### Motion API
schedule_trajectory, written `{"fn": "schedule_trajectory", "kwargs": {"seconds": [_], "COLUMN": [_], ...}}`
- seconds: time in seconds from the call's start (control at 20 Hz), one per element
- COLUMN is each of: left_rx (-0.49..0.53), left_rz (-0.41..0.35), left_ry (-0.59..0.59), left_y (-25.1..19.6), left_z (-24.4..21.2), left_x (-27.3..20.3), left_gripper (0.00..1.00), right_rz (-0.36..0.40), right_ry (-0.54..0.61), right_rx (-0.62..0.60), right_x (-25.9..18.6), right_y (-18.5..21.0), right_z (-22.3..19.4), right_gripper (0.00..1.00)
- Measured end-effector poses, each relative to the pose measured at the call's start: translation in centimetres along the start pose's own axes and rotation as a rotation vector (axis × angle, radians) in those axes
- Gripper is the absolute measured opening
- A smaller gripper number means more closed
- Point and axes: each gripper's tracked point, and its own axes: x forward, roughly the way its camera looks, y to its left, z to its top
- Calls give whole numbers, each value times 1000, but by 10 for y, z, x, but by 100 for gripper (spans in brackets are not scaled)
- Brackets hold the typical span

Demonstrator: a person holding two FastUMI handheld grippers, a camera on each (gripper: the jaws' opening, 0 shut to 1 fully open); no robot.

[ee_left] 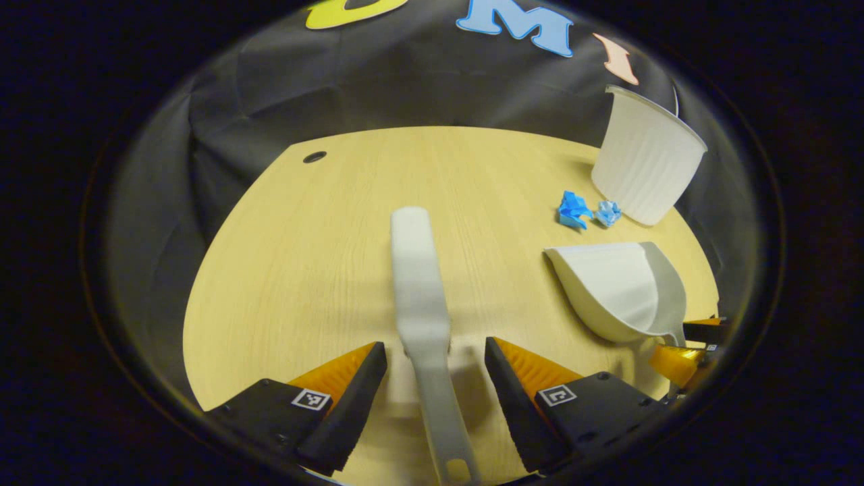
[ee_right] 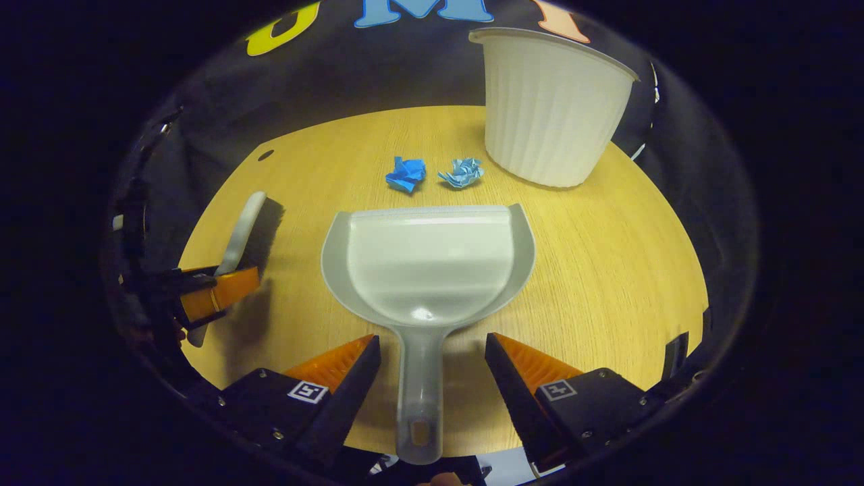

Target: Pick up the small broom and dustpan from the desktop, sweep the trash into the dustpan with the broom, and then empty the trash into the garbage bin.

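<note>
A pale grey small broom (ee_left: pixel 422 297) lies on the wooden desktop (ee_left: pixel 304 270), its handle running between the fingers of my open left gripper (ee_left: pixel 435 368), which straddles it without touching. The light grey dustpan (ee_right: pixel 428 260) rests flat, mouth facing away, and its handle passes between the spread fingers of my open right gripper (ee_right: pixel 432 364). Two crumpled blue paper scraps (ee_right: pixel 406 173) (ee_right: pixel 462 171) sit just beyond the pan's lip. The dustpan (ee_left: pixel 617 287) and scraps (ee_left: pixel 574 210) lie to the right in the left gripper view. The broom (ee_right: pixel 246 233) and left gripper (ee_right: pixel 212 291) are at the left in the right gripper view.
A white ribbed garbage bin (ee_right: pixel 550 111) stands at the back right of the desktop (ee_right: pixel 607 256), just behind the scraps. A small cable hole (ee_left: pixel 314 157) marks the far left of the desk. Black cloth walls surround the table.
</note>
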Motion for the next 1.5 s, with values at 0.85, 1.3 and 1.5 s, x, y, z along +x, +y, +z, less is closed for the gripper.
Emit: {"fn": "schedule_trajectory", "kwargs": {"seconds": [0.85, 1.3, 1.5], "left_rx": [32, 114, 165], "left_rz": [32, 8, -39], "left_ry": [67, 81, 86], "left_y": [10, 11, -1], "left_z": [-6, 1, 10], "left_x": [5, 6, 14], "left_gripper": [49, 36, 35], "right_rz": [-44, -17, 2], "right_ry": [44, 36, 40], "right_rx": [-30, -62, -87], "right_x": [35, 36, 37], "right_y": [-4, -7, -15], "right_z": [-2, 2, 5], "right_gripper": [48, 36, 36]}}
